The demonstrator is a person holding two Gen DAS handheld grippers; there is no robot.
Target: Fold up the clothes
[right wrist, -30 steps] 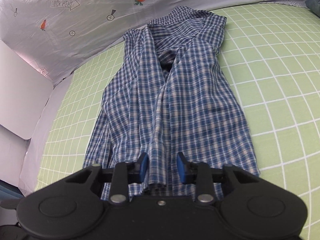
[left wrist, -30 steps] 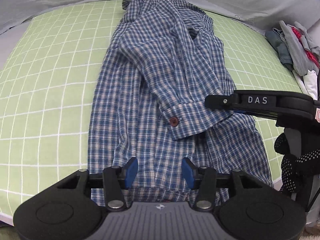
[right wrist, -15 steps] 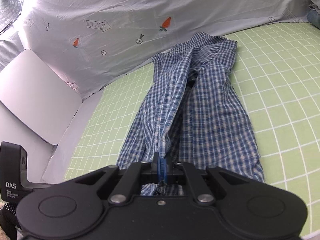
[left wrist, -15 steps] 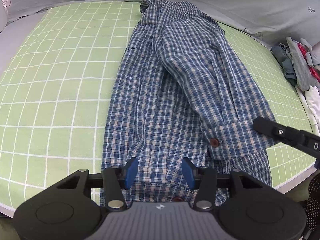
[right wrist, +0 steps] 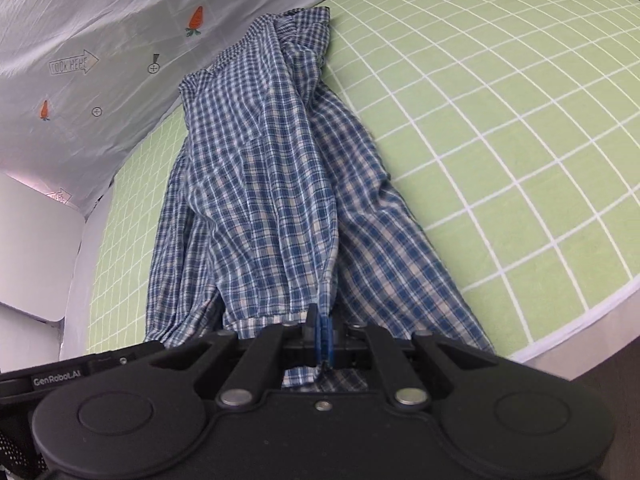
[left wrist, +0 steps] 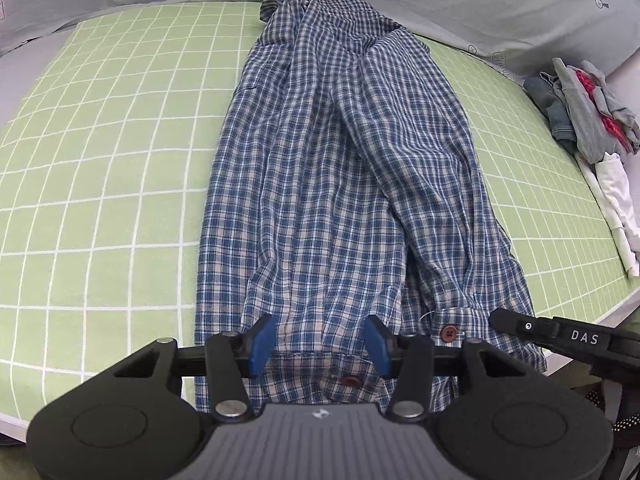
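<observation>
A blue and white checked shirt lies lengthwise on a green grid mat, collar at the far end, a sleeve folded over its right half. My left gripper is open, its blue pads either side of the shirt's near hem. My right gripper is shut on the shirt's sleeve cuff and holds it just above the hem. The right gripper's body also shows at the right of the left wrist view. The shirt also shows in the right wrist view.
A pile of other clothes lies at the mat's far right edge. A grey printed sheet rises behind the mat. A white panel stands at the left. The mat's near edge drops off close to the grippers.
My right gripper closed on the sleeve cuff and drew it down toward the near hem, straightening the sleeve along the shirt. My left gripper stayed open at the hem.
</observation>
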